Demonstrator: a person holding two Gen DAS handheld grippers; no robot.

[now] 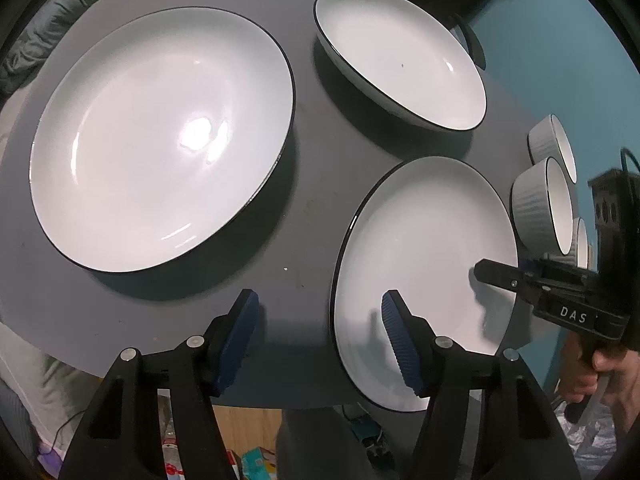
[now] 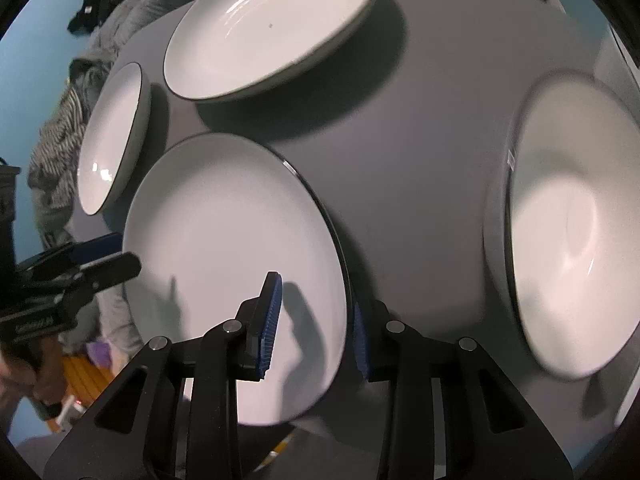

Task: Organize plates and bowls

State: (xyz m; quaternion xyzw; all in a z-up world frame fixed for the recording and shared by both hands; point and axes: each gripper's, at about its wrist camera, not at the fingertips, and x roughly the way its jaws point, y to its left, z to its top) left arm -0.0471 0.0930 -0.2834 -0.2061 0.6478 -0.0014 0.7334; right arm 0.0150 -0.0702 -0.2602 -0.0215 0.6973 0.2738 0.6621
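Note:
A white plate with a dark rim (image 1: 424,248) (image 2: 232,232) lies at the near edge of the grey table (image 1: 304,240), overhanging it slightly. My left gripper (image 1: 320,340) is open and straddles the plate's left rim, one blue pad over the plate and the other over bare table. My right gripper (image 2: 316,332) straddles the opposite rim, with one pad above the plate and the other beyond its edge. A gap shows at the pads, so it is open. Each gripper shows in the other's view: the right gripper (image 1: 496,274), the left gripper (image 2: 108,266).
A large white plate (image 1: 160,136) (image 2: 112,136) lies to the left and a deeper plate (image 1: 400,60) (image 2: 272,28) at the back. Small ribbed white bowls (image 1: 538,204) (image 2: 568,220) stand by the right edge. Clutter lies on the floor below the table.

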